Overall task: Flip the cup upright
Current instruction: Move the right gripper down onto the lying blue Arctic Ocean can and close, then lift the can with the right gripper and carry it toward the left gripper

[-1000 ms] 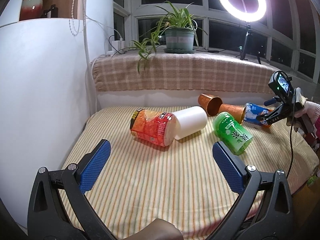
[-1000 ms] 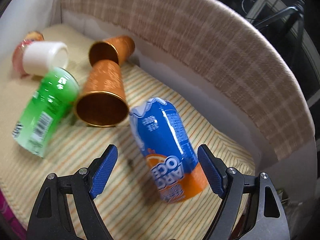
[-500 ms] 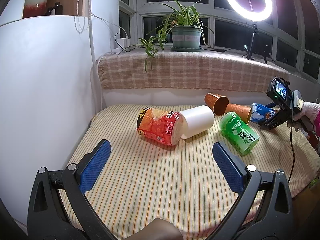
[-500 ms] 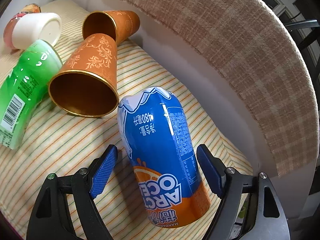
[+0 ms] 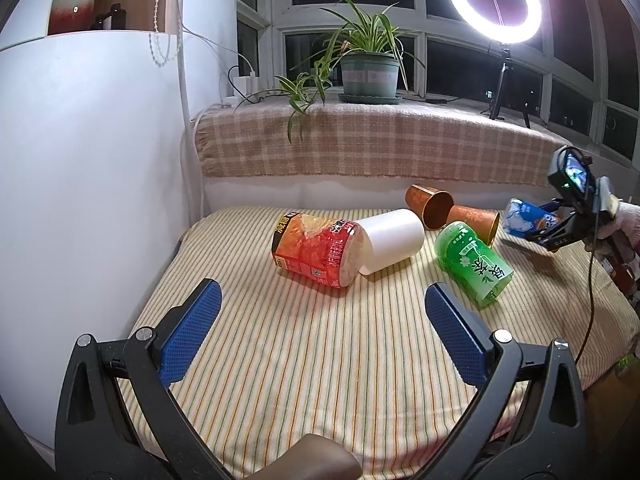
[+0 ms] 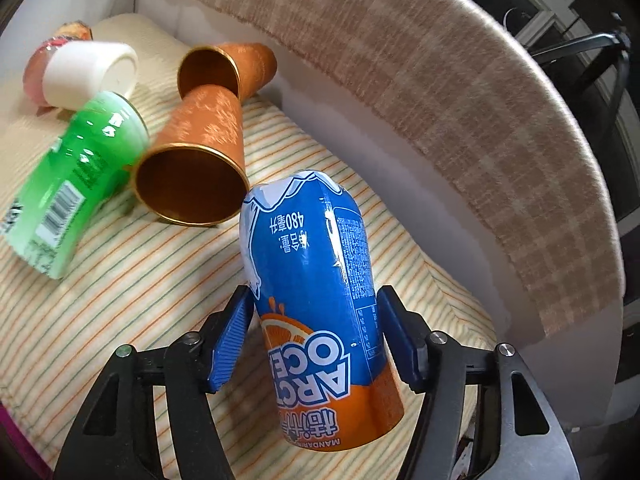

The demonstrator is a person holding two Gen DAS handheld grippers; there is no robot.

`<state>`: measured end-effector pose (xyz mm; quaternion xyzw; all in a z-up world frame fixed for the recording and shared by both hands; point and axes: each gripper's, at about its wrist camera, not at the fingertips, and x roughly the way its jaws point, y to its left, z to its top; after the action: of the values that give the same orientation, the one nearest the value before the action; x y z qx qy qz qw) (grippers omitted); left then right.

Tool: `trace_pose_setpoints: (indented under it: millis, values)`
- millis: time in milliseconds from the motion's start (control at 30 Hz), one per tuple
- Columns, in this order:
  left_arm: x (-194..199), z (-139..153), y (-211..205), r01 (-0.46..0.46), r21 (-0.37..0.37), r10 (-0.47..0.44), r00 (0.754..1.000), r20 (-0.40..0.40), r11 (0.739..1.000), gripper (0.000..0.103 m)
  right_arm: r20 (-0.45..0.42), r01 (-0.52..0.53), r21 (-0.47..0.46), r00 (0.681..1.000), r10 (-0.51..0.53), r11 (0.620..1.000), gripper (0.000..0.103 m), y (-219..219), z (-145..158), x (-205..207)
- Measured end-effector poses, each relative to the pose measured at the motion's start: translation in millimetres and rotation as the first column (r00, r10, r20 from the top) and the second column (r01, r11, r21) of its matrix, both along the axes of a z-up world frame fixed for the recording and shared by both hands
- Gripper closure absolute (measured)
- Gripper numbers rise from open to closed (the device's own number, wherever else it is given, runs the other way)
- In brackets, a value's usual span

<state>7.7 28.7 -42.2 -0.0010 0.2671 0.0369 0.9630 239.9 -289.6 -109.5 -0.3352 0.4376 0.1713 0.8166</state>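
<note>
In the right wrist view, the right gripper (image 6: 316,338) has its ribbed blue pads (image 6: 230,340) closed in against both flanks of the blue and orange cup (image 6: 320,300), a glossy tapered cup wrapped in printed film. It fills the lower centre of the frame and lies on its side on the striped cloth (image 6: 132,288), its wide orange end toward the camera and its narrow end pointing away. The left pad looks to press the wrapper; contact on the right side is harder to judge.

To the upper left of it lie two copper-coloured cups: the near copper cup (image 6: 192,168) shows its dark mouth with a gold rim, and the far copper cup (image 6: 224,68) lies behind it, just touching. Left of these rests a shiny green cup (image 6: 76,184) with a barcode label, and beyond it a matte white cup (image 6: 92,74). A woven plaid blanket (image 6: 460,92) curves across the upper right.

In the left wrist view, the left gripper (image 5: 318,320) sits at the bottom of the frame with its textured blue pads spread wide, holding nothing. Ahead of it, mid-frame, lies a red and orange cup (image 5: 316,250), its mouth against the white one. A potted plant (image 5: 370,70) and a glowing ring light (image 5: 494,0) stand along the top.
</note>
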Motion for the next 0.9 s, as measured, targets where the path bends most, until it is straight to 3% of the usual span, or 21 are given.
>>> trace_pose_setpoints:
  millis: [200,467,700,900]
  values:
    - [-5.8,0.7,2.0,0.003,0.015,-0.003,1.000,0.012,1.000,0.000,0.066,-0.038,0.042,0.997,0.035,0.998,0.041,6.6,36.4,-38.5]
    - [-13.2,1.1,9.3,0.012,0.020,-0.012,1.000,0.020,1.000,0.000,0.118,-0.163,0.082,0.981,0.153,0.983,0.041,34.8,56.8,-85.7]
    - [-19.6,1.8,18.4,0.006,0.029,-0.007,1.000,0.025,1.000,0.000,0.107,-0.334,0.112,0.940,0.323,0.936,0.041,88.9,56.0,-128.9]
    - [-25.6,-1.2,27.3,-0.008,0.029,0.007,1.000,0.015,1.000,0.000,0.060,-0.456,0.127,0.890,0.452,0.881,0.041,134.0,37.3,-154.2]
